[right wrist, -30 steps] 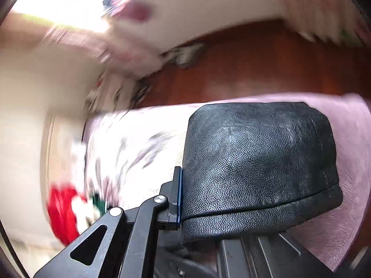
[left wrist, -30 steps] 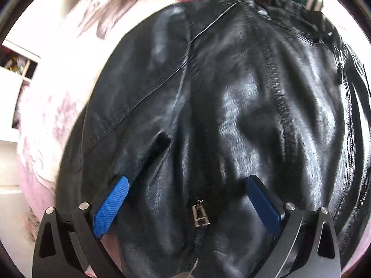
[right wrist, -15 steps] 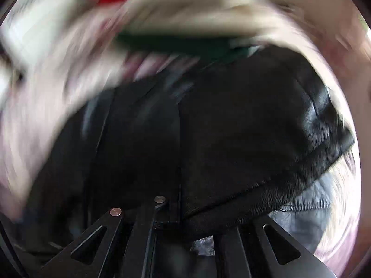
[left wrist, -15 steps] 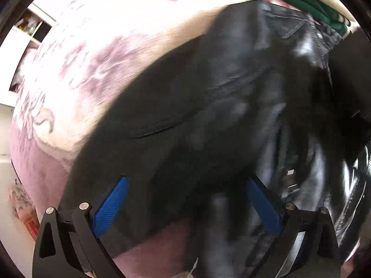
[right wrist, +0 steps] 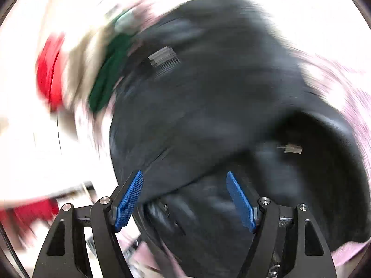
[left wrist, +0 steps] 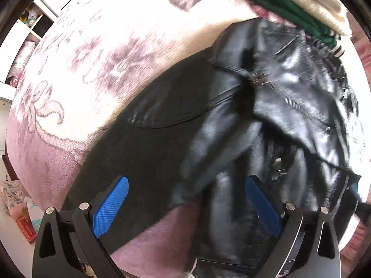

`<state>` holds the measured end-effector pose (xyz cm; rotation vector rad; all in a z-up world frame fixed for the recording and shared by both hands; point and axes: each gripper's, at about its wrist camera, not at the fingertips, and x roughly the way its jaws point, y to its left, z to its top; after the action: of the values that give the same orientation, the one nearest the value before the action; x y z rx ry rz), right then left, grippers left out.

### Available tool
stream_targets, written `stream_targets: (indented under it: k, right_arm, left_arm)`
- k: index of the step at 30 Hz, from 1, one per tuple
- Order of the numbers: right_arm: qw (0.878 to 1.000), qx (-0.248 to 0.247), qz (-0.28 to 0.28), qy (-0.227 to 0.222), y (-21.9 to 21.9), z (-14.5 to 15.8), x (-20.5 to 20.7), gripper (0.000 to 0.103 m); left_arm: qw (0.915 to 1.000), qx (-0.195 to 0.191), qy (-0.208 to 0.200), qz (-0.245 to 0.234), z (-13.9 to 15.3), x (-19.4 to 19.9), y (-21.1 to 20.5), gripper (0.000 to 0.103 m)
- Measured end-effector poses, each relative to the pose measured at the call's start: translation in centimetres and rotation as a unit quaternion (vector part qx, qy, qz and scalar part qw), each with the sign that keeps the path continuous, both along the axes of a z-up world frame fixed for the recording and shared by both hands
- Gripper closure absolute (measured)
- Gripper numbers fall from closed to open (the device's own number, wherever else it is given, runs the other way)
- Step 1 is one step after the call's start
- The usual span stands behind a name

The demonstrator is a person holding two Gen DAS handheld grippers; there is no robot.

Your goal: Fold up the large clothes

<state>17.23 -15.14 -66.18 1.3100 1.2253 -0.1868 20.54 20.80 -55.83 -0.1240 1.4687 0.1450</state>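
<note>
Black jacket (left wrist: 231, 127) lies partly folded on the bed (left wrist: 81, 58). Right gripper (right wrist: 185, 201) jaws are opening, pinching nothing; left gripper (left wrist: 185, 206) jaws are spread. Stacked clothes (left wrist: 289, 7) at 1 o'clock. Final folds remain.

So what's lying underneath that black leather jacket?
The black leather jacket is spread on a pink floral blanket, which shows all around it. Whatever the blanket itself covers is hidden, and so is anything tucked beneath the jacket.

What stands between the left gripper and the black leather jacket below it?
Nothing visible. The left gripper hangs open directly over the black leather jacket, which lies on the pink floral blanket. The folded green garment lies beyond the jacket, not between.
</note>
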Motion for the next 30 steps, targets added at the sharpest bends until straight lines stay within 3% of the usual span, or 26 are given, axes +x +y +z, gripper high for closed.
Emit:
stream_targets:
  k: [1, 2, 3, 4, 7, 9, 11, 14, 16, 18, 21, 25, 27, 29, 30]
  right_arm:
    - [0.999, 0.011, -0.031, 0.008, -1.3, -1.1, 0.0, 0.027]
    - [0.995, 0.049, -0.082, -0.007, -2.8, -2.6, -1.0, 0.034]
    - [0.989, 0.079, -0.126, -0.022, -3.9, -3.4, -1.5, 0.057]
    - [0.981, 0.092, -0.168, -0.033, -5.4, -3.8, -2.1, 0.066]
    - [0.973, 0.087, -0.206, -0.05, -8.3, -3.8, -2.5, 0.067]
    - [0.977, 0.08, -0.191, -0.046, -8.6, -4.2, -1.9, 0.067]
    - [0.988, 0.058, -0.143, -0.018, -8.0, -4.9, -0.5, 0.067]
    - [0.997, 0.031, -0.075, 0.016, -7.0, -3.6, 1.6, 0.066]
    - [0.999, 0.013, -0.034, 0.041, -6.3, -2.1, 2.5, 0.059]
    - [0.999, -0.019, 0.012, 0.042, -5.8, -0.1, 2.7, 0.057]
    - [0.99, -0.087, 0.093, 0.056, -4.6, 2.9, 2.5, 0.048]
    - [0.96, -0.174, 0.206, 0.077, -0.1, 4.2, 2.9, 0.034]
    - [0.949, -0.179, 0.242, 0.097, 2.1, 3.4, 3.5, 0.033]
    - [0.941, -0.171, 0.27, 0.11, 4.1, 2.0, 3.4, 0.033]
    - [0.938, -0.168, 0.283, 0.111, 5.8, 1.5, 3.7, 0.033]
  left_arm:
    - [1.0, -0.002, -0.004, -0.002, 0.3, 0.1, -0.3, 0.0]
    - [0.9999, -0.004, -0.008, -0.006, 0.5, 0.3, -0.9, 0.0]
    - [0.9999, -0.003, -0.012, -0.011, 1.0, 1.0, -2.1, 0.0]
    - [0.9998, -0.002, -0.015, -0.013, 1.4, 1.6, -3.1, 0.0]
    - [0.9996, 0.006, -0.024, -0.015, 2.5, 4.1, -8.7, 0.0]
    - [0.9996, 0.01, -0.024, -0.012, 1.8, 4.8, -10.8, 0.0]
    - [0.9996, 0.018, -0.019, -0.01, 0.5, 6.0, -12.3, 0.0]
    - [0.9979, 0.063, 0.01, -0.01, -2.9, 8.1, -13.6, 0.0]
    - [0.9979, 0.059, 0.024, -0.004, -4.4, 8.5, -13.2, 0.0]
    - [0.9984, 0.052, 0.02, -0.002, -3.9, 8.3, -12.9, 0.0]
    - [0.9987, 0.049, 0.003, 0.01, -1.3, 5.8, -10.6, 0.0]
    - [0.9943, 0.043, -0.019, 0.096, 2.2, 0.2, -4.5, 0.0]
    - [0.9845, 0.039, -0.019, 0.17, 3.4, -3.6, -0.1, 0.0]
    - [0.9674, 0.019, -0.008, 0.253, 3.7, -7.9, 4.4, 0.0]
    - [0.9535, 0.002, -0.001, 0.301, 3.4, -10.4, 6.7, 0.0]
